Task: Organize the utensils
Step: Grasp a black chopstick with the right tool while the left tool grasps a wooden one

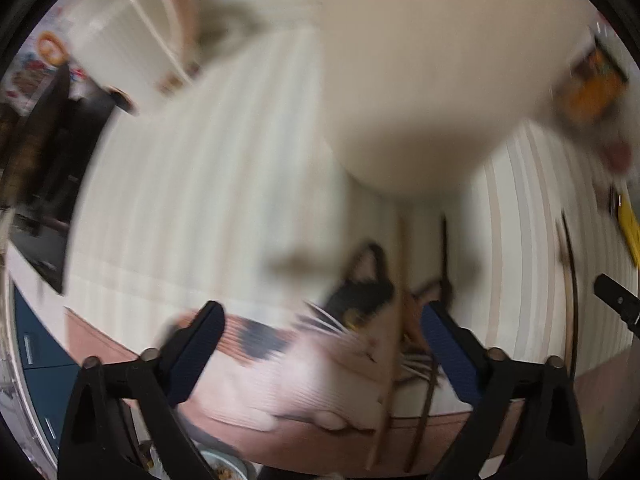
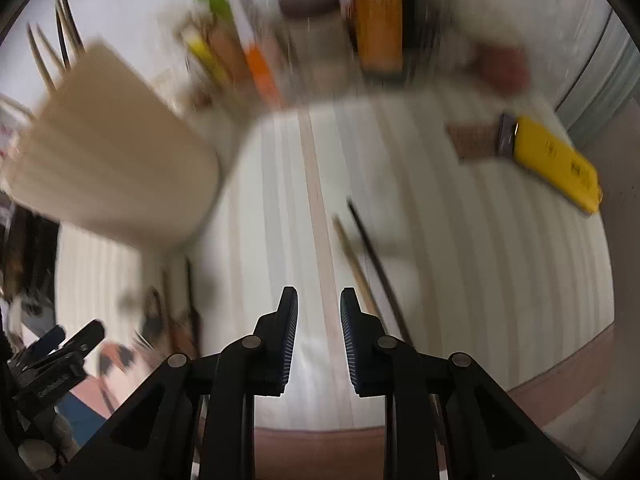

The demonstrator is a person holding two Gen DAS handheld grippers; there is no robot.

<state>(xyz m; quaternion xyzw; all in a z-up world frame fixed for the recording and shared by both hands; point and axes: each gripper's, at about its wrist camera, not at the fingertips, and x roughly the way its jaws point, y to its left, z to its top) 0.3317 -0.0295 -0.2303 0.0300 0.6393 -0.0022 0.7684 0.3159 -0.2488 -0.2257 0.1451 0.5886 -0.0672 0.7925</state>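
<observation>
While both views blur, left gripper (image 1: 322, 354) gapes wide, empty, over cat-print mat (image 1: 320, 368); right gripper (image 2: 319, 340) slightly parted, empty. Chopsticks (image 2: 370, 272) just ahead-right of right gripper; beige utensil holder (image 2: 108, 160) far ahead-left.

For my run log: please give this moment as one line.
left claw: open, empty | right claw: open, empty | chopsticks: loose on mat | holder: beige, upright
</observation>
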